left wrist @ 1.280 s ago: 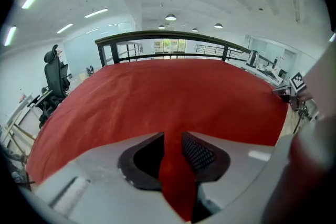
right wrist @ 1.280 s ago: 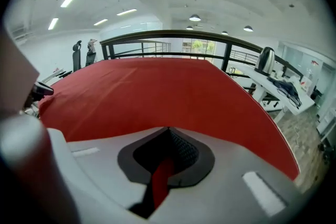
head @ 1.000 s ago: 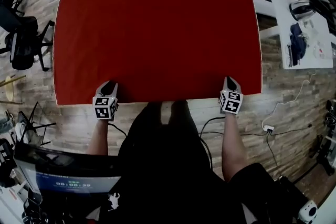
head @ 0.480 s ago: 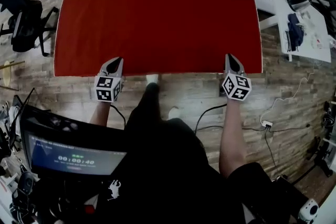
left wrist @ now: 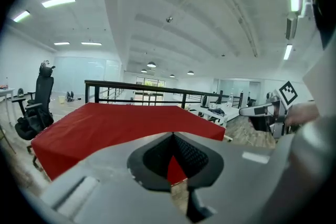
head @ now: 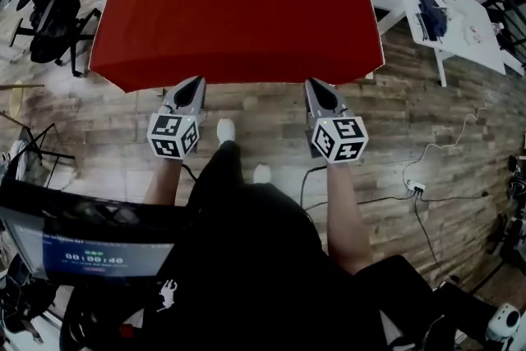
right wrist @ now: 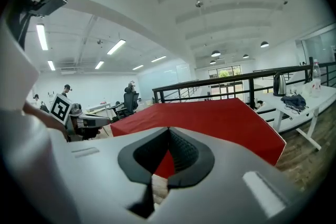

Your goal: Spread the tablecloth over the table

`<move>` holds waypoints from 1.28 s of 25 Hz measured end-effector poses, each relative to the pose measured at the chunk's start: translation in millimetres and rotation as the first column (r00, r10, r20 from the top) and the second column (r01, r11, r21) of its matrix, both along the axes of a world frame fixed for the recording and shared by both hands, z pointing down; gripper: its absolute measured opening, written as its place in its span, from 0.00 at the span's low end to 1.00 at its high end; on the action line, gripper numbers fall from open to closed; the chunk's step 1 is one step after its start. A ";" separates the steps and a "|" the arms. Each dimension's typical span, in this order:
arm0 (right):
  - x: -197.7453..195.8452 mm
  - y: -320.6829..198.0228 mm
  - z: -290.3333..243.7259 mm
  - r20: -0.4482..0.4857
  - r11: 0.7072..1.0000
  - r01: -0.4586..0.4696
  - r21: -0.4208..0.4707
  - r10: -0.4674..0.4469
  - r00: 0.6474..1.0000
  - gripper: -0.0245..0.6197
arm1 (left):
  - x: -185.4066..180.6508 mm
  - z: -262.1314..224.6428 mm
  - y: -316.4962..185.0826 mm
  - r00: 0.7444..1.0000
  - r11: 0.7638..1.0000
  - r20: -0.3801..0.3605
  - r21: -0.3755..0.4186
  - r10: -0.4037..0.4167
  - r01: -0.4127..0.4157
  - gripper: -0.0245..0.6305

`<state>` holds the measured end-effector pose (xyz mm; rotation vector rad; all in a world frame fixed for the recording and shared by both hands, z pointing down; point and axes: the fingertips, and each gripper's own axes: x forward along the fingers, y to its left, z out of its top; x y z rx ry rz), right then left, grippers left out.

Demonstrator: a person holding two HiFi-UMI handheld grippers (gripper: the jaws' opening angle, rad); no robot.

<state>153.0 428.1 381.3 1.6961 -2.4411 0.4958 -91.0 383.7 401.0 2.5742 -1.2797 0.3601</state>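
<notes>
tablecloth (head: 238,4) held up by its near edge
left gripper (head: 196,83) and right gripper (head: 314,85) each pinched shut on it; hold both level, cloth taut.

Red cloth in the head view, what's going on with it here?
A person holds the red tablecloth by its near edge, with a two-jaw gripper in each hand. The left gripper and right gripper are both shut on that edge, holding it up over the wooden floor. The rest of the cloth spreads out ahead and hides the table underneath.
</notes>
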 end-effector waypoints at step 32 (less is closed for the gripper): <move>-72.0 98.0 -63.7 -0.005 0.995 -0.025 0.096 0.025 1.000 0.05 | -64.0 -65.1 87.2 1.000 0.994 -0.008 0.104 0.027 -0.026 0.04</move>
